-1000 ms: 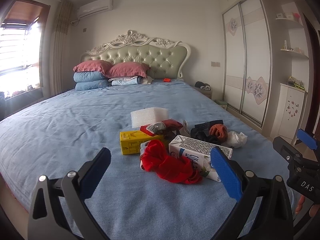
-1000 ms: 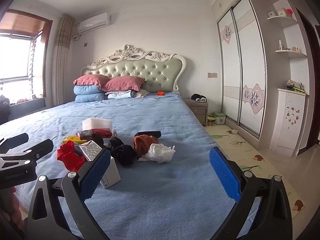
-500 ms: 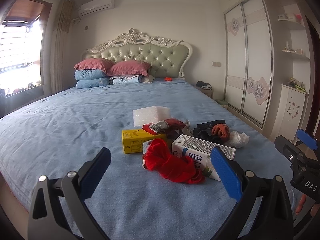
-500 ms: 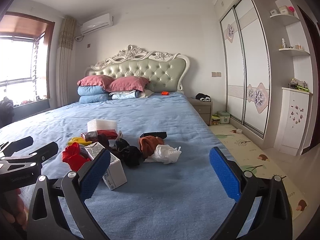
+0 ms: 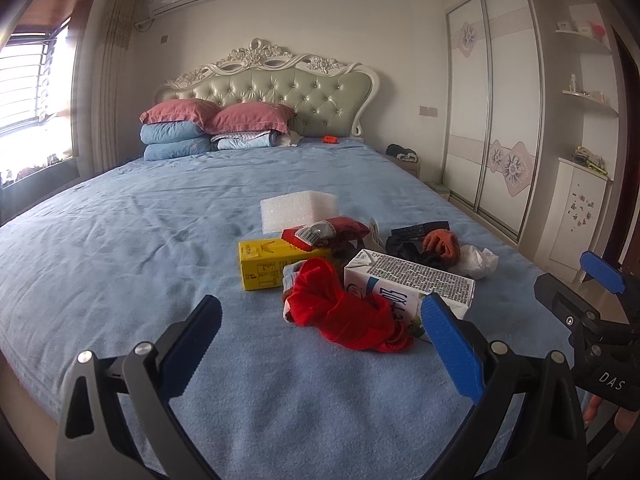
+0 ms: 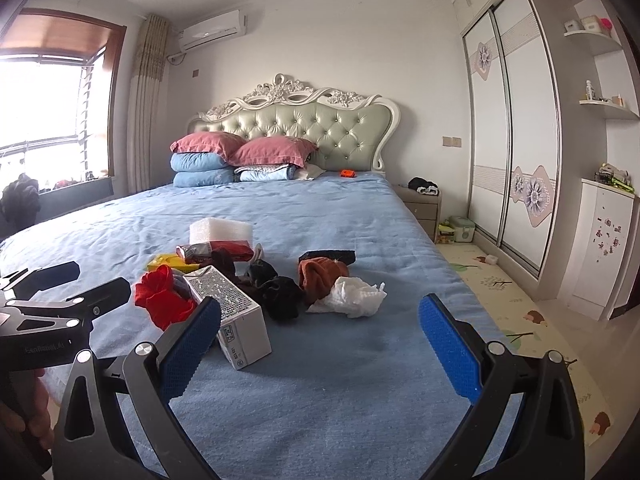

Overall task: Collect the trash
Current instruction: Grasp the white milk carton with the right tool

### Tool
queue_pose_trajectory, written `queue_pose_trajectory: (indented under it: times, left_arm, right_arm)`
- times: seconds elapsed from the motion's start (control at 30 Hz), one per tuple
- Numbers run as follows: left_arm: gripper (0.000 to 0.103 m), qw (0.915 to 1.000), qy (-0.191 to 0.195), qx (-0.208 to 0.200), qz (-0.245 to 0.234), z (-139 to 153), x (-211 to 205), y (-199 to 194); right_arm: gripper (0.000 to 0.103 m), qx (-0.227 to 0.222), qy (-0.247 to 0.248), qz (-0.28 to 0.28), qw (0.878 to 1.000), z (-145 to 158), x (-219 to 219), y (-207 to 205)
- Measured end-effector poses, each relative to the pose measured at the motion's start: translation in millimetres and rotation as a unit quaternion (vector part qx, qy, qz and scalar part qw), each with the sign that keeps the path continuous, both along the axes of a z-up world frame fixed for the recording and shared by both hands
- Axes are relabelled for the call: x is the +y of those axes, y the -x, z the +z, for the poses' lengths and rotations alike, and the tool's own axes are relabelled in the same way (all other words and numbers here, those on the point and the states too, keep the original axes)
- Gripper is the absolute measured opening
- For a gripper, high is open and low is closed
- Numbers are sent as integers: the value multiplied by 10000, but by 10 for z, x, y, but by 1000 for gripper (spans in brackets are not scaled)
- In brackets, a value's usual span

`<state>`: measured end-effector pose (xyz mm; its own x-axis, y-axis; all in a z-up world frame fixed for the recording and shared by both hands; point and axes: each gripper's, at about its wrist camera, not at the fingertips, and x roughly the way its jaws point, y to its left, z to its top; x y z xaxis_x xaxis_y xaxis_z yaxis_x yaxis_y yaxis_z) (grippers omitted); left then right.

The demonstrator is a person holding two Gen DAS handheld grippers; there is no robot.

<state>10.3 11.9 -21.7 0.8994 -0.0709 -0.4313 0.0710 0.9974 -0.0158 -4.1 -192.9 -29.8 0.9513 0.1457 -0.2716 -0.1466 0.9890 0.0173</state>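
A heap of trash and clothing lies on the blue bed (image 5: 120, 248). In the left wrist view I see a white milk carton (image 5: 408, 284), a yellow box (image 5: 272, 264), a white foam block (image 5: 298, 210), a red snack wrapper (image 5: 324, 234) and crumpled white paper (image 5: 478, 262), mixed with red cloth (image 5: 344, 308), black socks and an orange sock (image 5: 442, 242). My left gripper (image 5: 320, 344) is open just short of the red cloth. My right gripper (image 6: 320, 340) is open, with the carton (image 6: 236, 320) by its left finger and the paper (image 6: 352, 296) ahead.
Pillows (image 6: 240, 156) are stacked at the padded headboard (image 6: 320, 136). A bedside table (image 6: 424, 208) and a sliding wardrobe (image 6: 512, 140) stand to the right, with a patterned floor mat (image 6: 516, 316) beside the bed. A window (image 6: 40, 100) is on the left.
Both grippers have moved slightly forward toward the heap, which now looks a little larger. Both stay open; nothing on the bed has moved.
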Motion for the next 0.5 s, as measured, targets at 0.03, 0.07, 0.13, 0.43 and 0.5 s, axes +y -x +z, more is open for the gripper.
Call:
queue_pose_trajectory:
  times: [0.03,0.07,0.13,0.43,0.5]
  left_arm:
    - [100,9999,63,98,-52,-6,25,-16]
    - [99,9995,171,227,-141,-14,57,-47]
    - [100,9974,463,425,-339,-29,132,-84]
    - [99,9962,491,673,-269,-96,219,-225]
    - [100,9959,453,737,-258,-128,215,-263]
  right_arm:
    - [95,43,27,81,10000,1,18,-19]
    - [95,91,72,167,9998,-3,43,-45]
    - [95,218,214,383,9988,-15,113,-106]
    - [79,881,711,1282,9853,-90,397,-430]
    - [78,1053,804,1431,9808,-112,438,-519]
